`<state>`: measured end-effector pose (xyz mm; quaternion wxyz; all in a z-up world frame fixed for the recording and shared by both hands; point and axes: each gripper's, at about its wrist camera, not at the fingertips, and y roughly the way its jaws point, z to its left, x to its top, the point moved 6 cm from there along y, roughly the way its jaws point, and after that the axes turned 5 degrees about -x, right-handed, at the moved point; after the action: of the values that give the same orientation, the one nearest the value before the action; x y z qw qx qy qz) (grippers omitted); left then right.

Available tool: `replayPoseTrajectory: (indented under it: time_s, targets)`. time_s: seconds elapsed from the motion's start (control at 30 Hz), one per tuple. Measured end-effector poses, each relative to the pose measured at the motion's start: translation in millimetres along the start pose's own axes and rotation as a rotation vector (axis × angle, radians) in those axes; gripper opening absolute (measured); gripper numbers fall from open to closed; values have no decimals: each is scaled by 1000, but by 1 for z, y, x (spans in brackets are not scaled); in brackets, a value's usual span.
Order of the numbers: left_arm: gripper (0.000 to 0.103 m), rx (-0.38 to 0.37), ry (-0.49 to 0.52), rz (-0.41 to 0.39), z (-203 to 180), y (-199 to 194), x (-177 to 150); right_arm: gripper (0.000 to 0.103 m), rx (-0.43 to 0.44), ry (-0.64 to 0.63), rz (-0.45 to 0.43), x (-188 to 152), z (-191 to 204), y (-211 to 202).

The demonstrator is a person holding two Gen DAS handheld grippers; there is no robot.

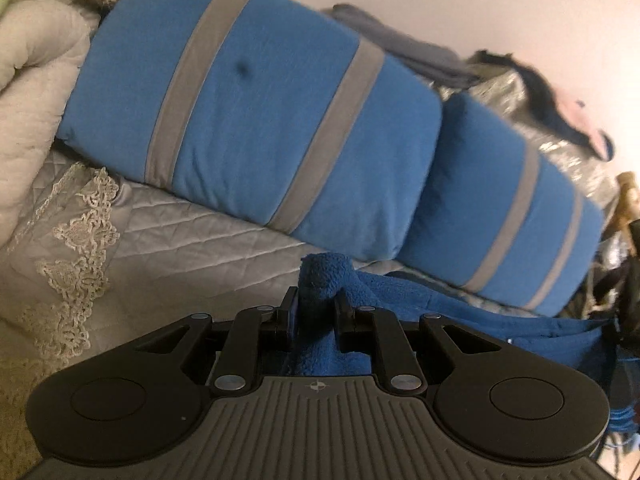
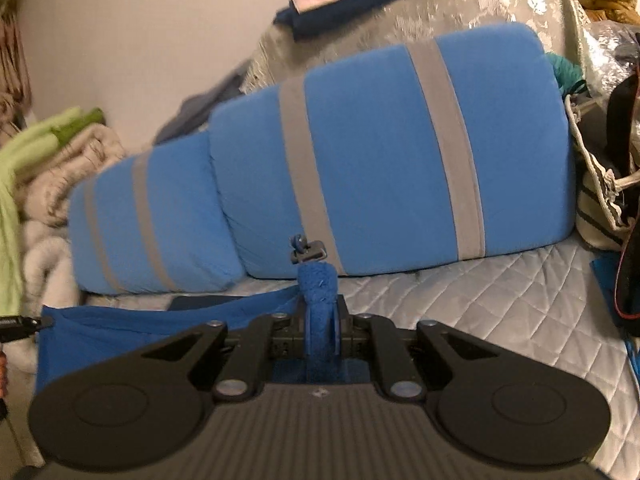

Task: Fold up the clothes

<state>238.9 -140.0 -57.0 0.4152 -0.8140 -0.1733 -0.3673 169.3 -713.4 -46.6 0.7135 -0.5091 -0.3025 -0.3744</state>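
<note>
A dark blue fleece garment (image 1: 460, 312) hangs stretched between both grippers above a quilted grey bedspread (image 1: 200, 256). My left gripper (image 1: 315, 312) is shut on a bunched corner of the fleece, which sticks up between the fingers. In the right wrist view my right gripper (image 2: 322, 320) is shut on another corner of the same blue fleece garment (image 2: 160, 328), with a small grey toggle and cord (image 2: 306, 250) poking out above the pinched fabric. The fleece spreads leftward from there toward the tip of the other gripper at the left edge.
Two blue cushions with grey stripes (image 1: 260, 116) (image 2: 400, 160) lean along the back of the bed. Folded dark clothes (image 1: 408, 52), a silver patterned throw (image 2: 460, 4), beige and green blankets (image 2: 48, 160) and bags (image 2: 612, 168) crowd the sides.
</note>
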Motion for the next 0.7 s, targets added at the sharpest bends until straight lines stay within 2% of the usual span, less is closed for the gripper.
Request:
replayPoseTrajectory:
  time_s: [0.23,0.7]
  targets:
    - [17,23,-3,20,5,30,8,10,-41,-13,22,0,-1,43]
    - [17,35,-27,6,12,79,31,10,-114,-80,16,18,-5,88]
